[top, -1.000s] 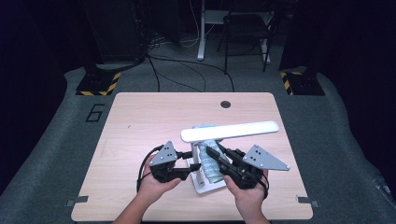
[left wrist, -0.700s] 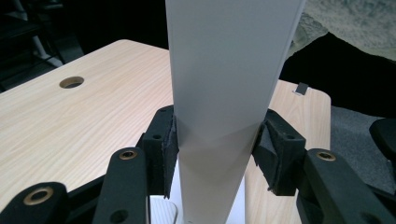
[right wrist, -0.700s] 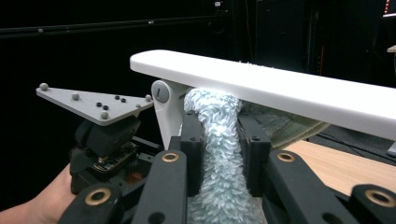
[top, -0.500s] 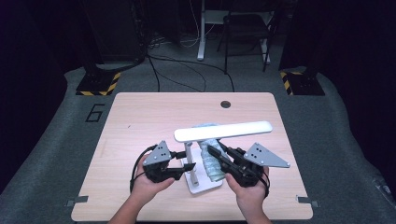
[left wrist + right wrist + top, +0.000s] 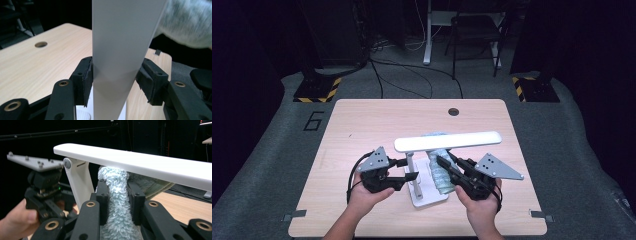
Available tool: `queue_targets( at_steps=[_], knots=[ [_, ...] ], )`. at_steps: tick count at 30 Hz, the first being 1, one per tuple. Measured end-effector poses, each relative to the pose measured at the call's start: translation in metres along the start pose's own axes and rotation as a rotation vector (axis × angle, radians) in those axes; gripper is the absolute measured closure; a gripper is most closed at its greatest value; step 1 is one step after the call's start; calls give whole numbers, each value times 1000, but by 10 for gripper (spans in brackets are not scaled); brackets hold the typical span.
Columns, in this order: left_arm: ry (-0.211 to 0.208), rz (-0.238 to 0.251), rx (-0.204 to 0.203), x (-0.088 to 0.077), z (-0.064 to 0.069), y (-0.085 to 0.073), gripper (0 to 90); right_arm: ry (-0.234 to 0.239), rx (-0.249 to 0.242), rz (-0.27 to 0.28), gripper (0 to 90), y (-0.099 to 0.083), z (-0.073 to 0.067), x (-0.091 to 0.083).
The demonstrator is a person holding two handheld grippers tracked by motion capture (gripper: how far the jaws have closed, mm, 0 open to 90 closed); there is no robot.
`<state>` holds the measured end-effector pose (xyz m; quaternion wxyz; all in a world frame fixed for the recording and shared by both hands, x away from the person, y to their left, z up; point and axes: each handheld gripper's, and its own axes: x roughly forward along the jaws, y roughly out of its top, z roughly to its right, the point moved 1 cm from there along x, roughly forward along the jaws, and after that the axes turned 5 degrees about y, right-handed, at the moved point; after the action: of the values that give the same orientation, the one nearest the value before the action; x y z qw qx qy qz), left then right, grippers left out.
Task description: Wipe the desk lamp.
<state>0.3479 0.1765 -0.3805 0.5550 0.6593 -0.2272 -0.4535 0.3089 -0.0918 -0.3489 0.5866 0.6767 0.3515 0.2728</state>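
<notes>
1. Since the earlier high view, the left gripper [image 5: 404, 170] has drawn a little away from the white plastic desk lamp [image 5: 447, 142] toward the person's side, its jaws have just been opening, and the lamp's post now stands more upright on its flat base.
2. High view: one lamp stands near the middle front of the pale wooden counter [image 5: 362, 125], its long white head lying crosswise above the post. One light-blue fluffy microfibre cloth [image 5: 439, 172] lies bunched just right of the post, under the head. Two grippers flank the post, each in one hand; the right gripper [image 5: 443, 163] reaches into the cloth.
3. Left gripper view: the lamp's white post [image 5: 117, 50] rises between the two black jaws. The left pad touches it; whether the right pad still presses I cannot tell, so the grip looks loose at best.
4. Right gripper view: the jaws are clamped narrow on a fold of the cloth [image 5: 116, 202], just beneath the lamp head [image 5: 140, 162].
5. Judgement: the cloth appears meant for wiping the lamp. To do it well, steady the post firmly with the left jaws before rubbing, and keep strokes along the head so the lamp does not tip.
</notes>
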Motion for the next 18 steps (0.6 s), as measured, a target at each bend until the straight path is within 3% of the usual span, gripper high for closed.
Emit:
queue_targets(
  at_steps=[9,18],
  knots=[
    [0,-23,28,-4,2,29,462,-5,5,5,751,-1,3,-4],
    [-10,-46,31,-7,1,38,460,-22,18,10,752,-3,9,-10]
  ],
)
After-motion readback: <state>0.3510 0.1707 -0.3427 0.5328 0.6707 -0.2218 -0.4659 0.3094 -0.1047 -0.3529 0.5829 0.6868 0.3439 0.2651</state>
